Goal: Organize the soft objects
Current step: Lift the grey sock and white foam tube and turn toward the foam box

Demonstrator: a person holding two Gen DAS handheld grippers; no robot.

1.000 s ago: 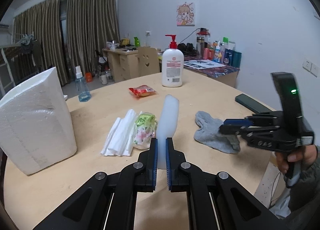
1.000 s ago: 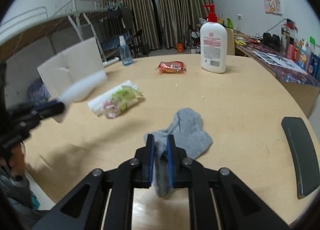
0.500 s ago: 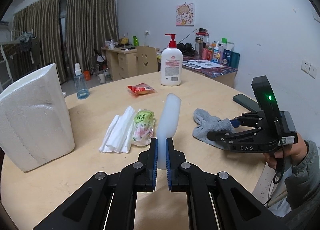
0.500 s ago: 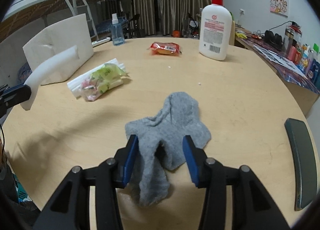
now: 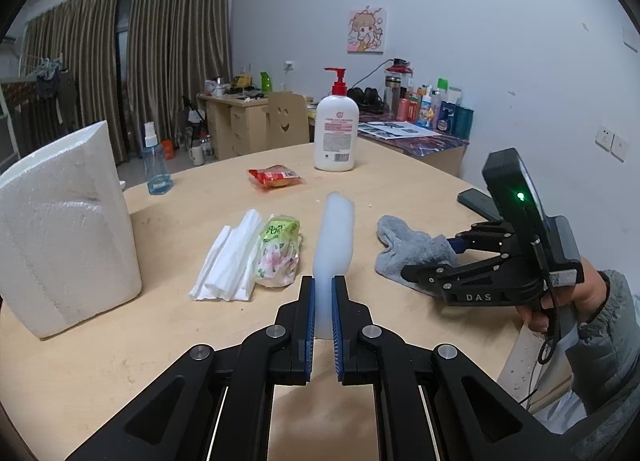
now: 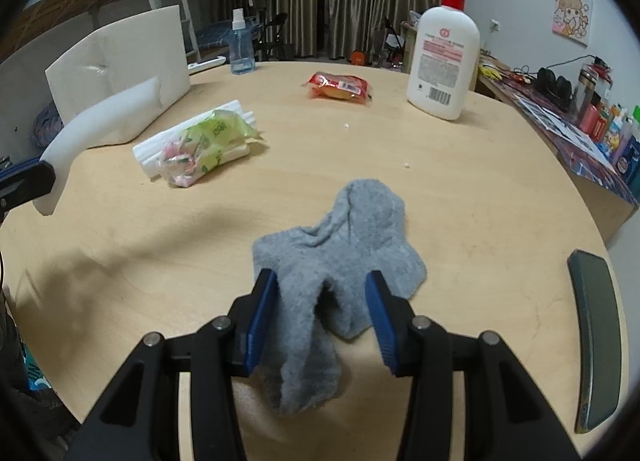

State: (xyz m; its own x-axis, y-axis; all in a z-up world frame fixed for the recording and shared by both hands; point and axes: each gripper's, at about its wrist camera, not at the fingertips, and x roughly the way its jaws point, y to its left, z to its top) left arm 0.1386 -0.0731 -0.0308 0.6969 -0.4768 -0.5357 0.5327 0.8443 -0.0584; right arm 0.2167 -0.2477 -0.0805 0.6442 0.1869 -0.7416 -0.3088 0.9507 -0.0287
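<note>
We work over a round, pale wooden table (image 6: 460, 165) in a lived-in room with brown curtains (image 5: 176, 49) and a cluttered desk (image 5: 416, 133) along the wall. Our left gripper (image 5: 322, 321) is clamped on a white foam strip (image 5: 334, 237) that juts ahead of its jaws. Our right gripper (image 6: 320, 313) has its jaws apart, having just opened; the grey sock (image 6: 340, 257) lies on the table between them, its near end drooping over the table edge. Ahead of the right jaws the wood is bare as far as a red snack packet (image 6: 340, 85) and a lotion bottle (image 6: 443, 49). To their left lie a tissue pack (image 6: 200, 141) and a foam block (image 6: 120, 69); to their right, a dark phone (image 6: 596, 341) near the rim.
</note>
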